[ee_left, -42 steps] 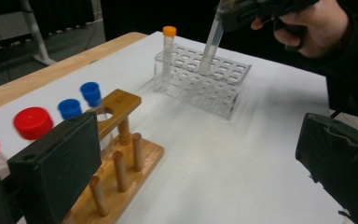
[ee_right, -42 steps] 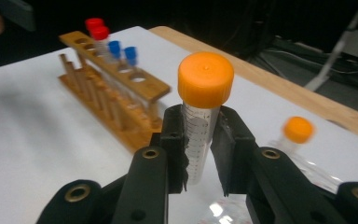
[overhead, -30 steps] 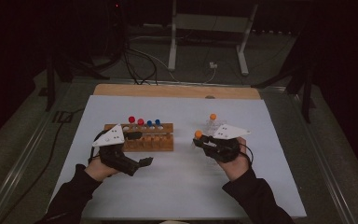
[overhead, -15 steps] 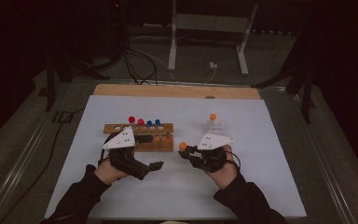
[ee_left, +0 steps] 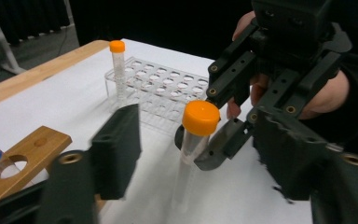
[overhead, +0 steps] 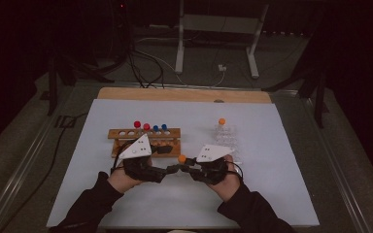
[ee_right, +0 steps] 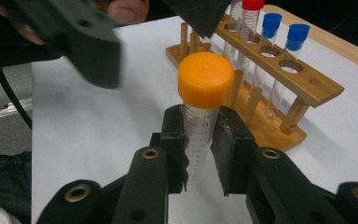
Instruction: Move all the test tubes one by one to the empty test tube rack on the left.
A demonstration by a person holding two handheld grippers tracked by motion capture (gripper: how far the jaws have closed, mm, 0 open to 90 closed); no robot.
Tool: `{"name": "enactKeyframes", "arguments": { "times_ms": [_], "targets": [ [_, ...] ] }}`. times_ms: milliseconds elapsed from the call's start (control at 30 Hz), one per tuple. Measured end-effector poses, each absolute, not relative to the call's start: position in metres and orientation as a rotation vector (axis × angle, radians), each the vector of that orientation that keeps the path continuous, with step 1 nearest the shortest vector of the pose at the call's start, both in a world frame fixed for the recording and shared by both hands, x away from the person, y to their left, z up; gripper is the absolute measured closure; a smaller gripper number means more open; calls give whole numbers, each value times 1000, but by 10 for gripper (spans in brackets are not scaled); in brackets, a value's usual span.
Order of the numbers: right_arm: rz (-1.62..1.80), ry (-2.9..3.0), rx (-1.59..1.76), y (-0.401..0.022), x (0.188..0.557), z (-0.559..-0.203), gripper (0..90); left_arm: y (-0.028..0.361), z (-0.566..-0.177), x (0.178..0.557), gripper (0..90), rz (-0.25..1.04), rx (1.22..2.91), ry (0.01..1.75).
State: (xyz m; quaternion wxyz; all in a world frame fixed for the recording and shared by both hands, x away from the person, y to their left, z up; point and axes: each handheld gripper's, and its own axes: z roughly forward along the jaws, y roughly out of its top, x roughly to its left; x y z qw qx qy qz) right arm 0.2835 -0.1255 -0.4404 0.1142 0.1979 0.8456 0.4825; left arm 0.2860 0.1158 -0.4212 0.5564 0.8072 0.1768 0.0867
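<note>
A clear tube with an orange cap [ee_right: 205, 88] stands upright in my right gripper [ee_right: 200, 154], which is shut on its barrel just below the cap. In the high view the tube [overhead: 181, 158] sits between the two hands at the front middle of the white mat. My left gripper [ee_left: 196, 140] faces the right gripper [ee_left: 279, 60]. Its jaws stand on either side of the tube [ee_left: 199, 119] with a gap on each side. Those jaws have just been closing, with the tube between them and untouched.
A wooden rack [overhead: 126, 133] behind the left hand holds red-capped and blue-capped tubes [ee_right: 270, 28]. A clear plastic rack [overhead: 228, 141] at the right holds one orange-capped tube [overhead: 222, 122]. The white mat [overhead: 281, 184] lies on the table, with a wooden strip along its far edge.
Both hands have come together at the front middle of the mat. The right gripper carried the orange-capped tube leftward, and the left gripper's jaws now flank it, narrower than before.
</note>
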Motion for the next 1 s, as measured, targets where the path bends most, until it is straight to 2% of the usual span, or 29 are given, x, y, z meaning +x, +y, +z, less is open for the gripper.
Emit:
{"name": "enactKeyframes", "arguments": {
  "times_ms": [200,533,833,1000],
  "targets": [
    [1414,2484,575,-124,283,-440,743,108,-421,287,508,220,1915,397],
    [1420,2487,575,-124,282,-440,743,98,-426,290,685,231,1948,354],
    [1453,2481,604,-126,283,-438,731,100,-422,291,715,230,1942,350],
    [1449,2453,631,-127,282,-438,650,111,-414,294,716,261,1934,370]
  ]
}}
